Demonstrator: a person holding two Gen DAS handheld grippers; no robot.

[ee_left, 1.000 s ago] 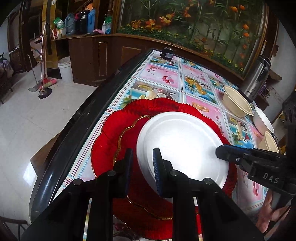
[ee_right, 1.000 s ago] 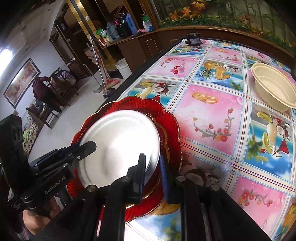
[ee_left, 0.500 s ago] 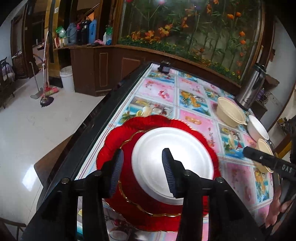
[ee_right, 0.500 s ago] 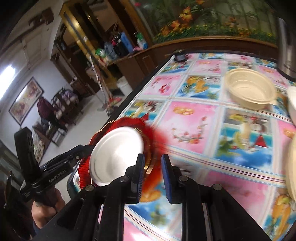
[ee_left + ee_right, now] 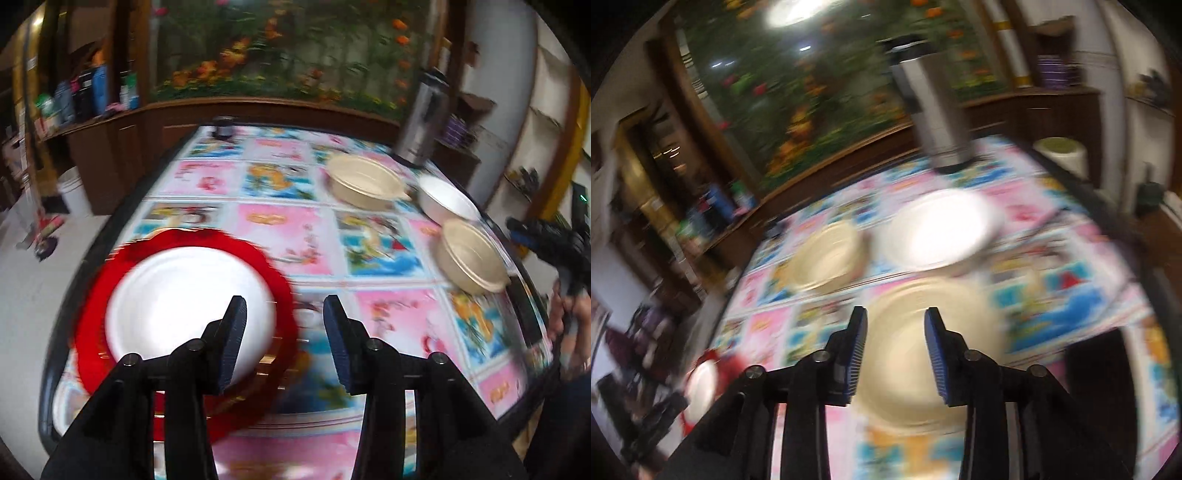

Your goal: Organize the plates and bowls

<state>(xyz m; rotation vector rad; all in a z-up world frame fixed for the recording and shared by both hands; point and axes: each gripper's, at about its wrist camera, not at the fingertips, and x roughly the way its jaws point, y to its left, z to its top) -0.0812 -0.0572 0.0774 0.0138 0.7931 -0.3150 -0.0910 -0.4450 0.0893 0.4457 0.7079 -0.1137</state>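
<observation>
The round white plate (image 5: 184,302) is seen lying centred on the scalloped red charger plate (image 5: 284,295), at the near-left corner of the picture-printed tablecloth (image 5: 295,229). It has been let go: a second ago its near rim sat between the left gripper (image 5: 282,338) fingers, and now those fingers are spread wide and empty, drawn back above the plate's right edge. The plate stack can be judged as done.

The right gripper (image 5: 895,354), nearly closed beside that plate a moment ago, has been swung across to the bowls and opened; nothing is held between its blue pads (image 5: 857,354). Directly beneath it the nearest beige plastic bowl (image 5: 923,354) is framed, though contact cannot be confirmed through the blur. Just beyond, a white bowl (image 5: 938,229) and a second beige bowl (image 5: 827,254) are seen side by side, with a steel flask (image 5: 931,110) behind. Nesting the bowls is judged to be the step now opened.
</observation>
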